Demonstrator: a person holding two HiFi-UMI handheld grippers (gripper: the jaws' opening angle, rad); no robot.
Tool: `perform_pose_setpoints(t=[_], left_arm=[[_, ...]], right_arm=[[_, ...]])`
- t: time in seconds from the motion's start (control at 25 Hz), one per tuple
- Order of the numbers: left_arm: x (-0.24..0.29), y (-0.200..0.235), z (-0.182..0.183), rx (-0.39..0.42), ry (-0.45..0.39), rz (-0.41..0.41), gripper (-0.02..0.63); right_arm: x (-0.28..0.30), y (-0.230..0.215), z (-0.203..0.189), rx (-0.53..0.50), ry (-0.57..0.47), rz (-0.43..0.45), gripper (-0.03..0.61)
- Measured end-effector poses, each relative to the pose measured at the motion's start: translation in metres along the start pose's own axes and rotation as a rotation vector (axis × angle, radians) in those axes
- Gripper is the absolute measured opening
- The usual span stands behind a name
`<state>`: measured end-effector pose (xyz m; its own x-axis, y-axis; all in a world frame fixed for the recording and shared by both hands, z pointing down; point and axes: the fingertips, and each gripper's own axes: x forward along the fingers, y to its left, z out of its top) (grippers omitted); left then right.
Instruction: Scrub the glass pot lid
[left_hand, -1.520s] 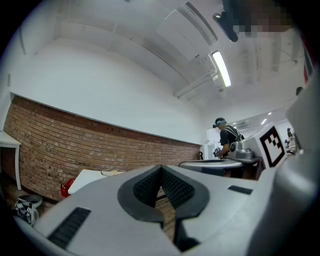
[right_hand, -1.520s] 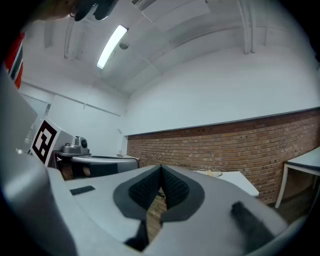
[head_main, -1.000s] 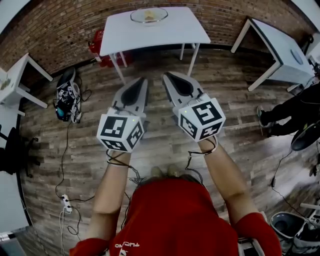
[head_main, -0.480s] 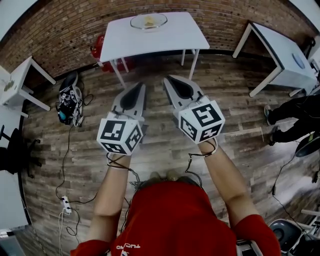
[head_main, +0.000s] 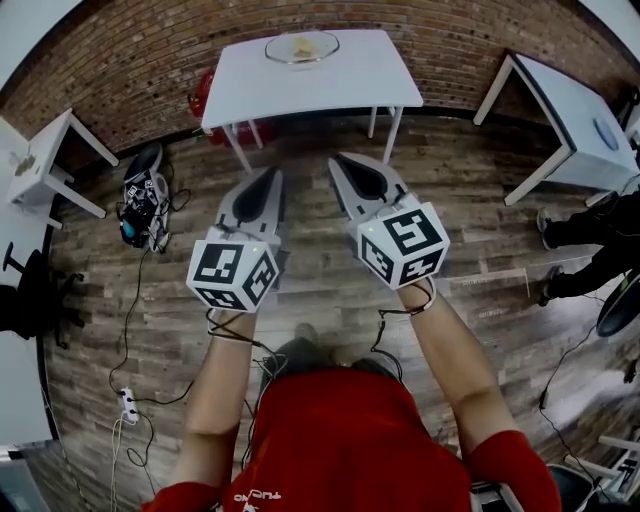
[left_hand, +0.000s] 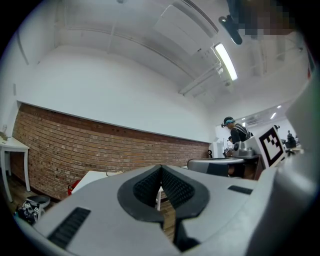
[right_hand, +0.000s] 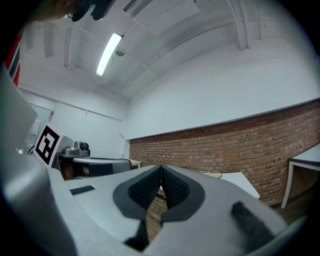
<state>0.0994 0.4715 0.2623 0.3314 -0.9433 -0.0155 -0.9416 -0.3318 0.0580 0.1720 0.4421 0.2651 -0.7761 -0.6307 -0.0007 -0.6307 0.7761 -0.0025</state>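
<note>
Head view: the glass pot lid (head_main: 301, 47) lies on the white bench (head_main: 345, 78), at the bench's far edge. Both grippers are held level over the wooden floor (head_main: 470, 200), well short of the bench and pointing toward it. The left gripper (head_main: 268, 176) has its jaws pressed together with nothing between them. The right gripper (head_main: 336, 162) is the same, pads meeting, empty.

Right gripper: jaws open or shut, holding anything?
Shut, empty. In its own view the right gripper has its jaws meeting at the tips, nothing between them.
</note>
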Motion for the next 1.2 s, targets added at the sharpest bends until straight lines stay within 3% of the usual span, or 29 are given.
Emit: perform_pose_setpoints(t=[0.44,1.2], left_arm=[[0.064,0.051,-0.003,0.006,-0.017,-0.003,0.018],[0.227,0.231,0.008,0.022,-0.029,-0.065,0.018]], right_arm=[[0.065,-0.043,-0.007,-0.016,0.004,-0.008,0.029],[0.278,-0.134,-0.009,-0.05,0.019,-0.073,0.029]])
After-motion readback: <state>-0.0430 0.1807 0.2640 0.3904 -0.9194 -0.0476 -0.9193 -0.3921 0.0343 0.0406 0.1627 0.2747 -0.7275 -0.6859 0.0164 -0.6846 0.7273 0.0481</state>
